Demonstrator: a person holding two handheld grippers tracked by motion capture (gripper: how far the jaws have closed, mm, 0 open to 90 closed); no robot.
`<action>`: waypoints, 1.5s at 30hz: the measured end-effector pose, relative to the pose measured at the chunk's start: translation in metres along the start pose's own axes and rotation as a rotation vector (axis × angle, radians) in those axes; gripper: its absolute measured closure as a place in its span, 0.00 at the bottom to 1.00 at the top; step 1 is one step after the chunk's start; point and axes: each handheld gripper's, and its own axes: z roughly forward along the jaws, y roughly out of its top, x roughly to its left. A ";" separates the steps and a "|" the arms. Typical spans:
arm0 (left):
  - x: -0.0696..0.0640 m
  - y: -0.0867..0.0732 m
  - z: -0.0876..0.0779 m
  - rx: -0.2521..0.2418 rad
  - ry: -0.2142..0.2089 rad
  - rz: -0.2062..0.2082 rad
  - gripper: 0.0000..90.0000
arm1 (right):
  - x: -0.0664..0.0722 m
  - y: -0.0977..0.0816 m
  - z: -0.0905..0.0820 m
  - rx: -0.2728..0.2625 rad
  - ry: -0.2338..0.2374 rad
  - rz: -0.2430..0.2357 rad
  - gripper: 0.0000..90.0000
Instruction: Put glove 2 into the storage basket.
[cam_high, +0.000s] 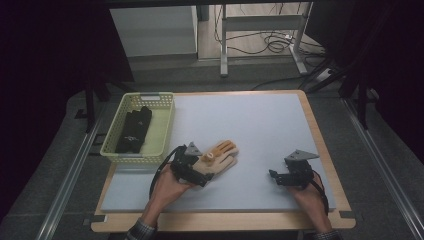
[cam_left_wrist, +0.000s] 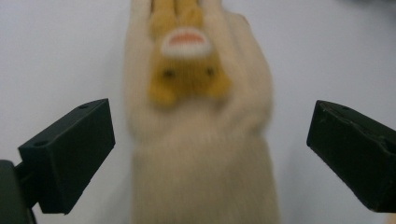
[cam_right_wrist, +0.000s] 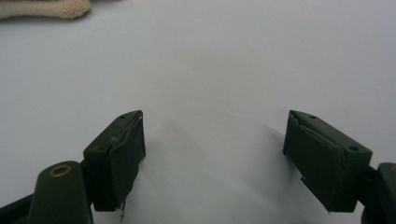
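Glove (cam_high: 218, 158), cream and yellow, lies flat on the counter (cam_high: 260, 125) between the wide jaws of the left tool (cam_high: 192, 167). Right tool (cam_high: 280, 179) rests wide apart, holding nothing. Yellow basket (cam_high: 162, 132) holds dark gloves (cam_high: 134, 131).

Dim room; glove (cam_left_wrist: 198, 121) blurred.

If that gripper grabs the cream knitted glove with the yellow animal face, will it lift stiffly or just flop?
Probably flop: the cream knitted glove with the yellow animal face looks like soft fabric lying flat on the pale grey table mat. It seems light and unlikely to roll. The open left gripper straddles its cuff, so the fingers would likely dangle.
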 end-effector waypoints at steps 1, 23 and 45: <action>0.001 0.004 0.006 0.015 -0.001 0.006 0.01 | 0.000 0.000 0.000 0.000 0.000 0.000 0.23; -0.005 0.019 0.042 0.162 0.001 0.073 0.52 | 0.000 0.000 0.000 0.000 -0.002 -0.004 0.22; 0.024 0.057 -0.014 0.093 0.116 -0.051 0.60 | 0.001 0.000 0.000 -0.001 -0.004 -0.005 0.22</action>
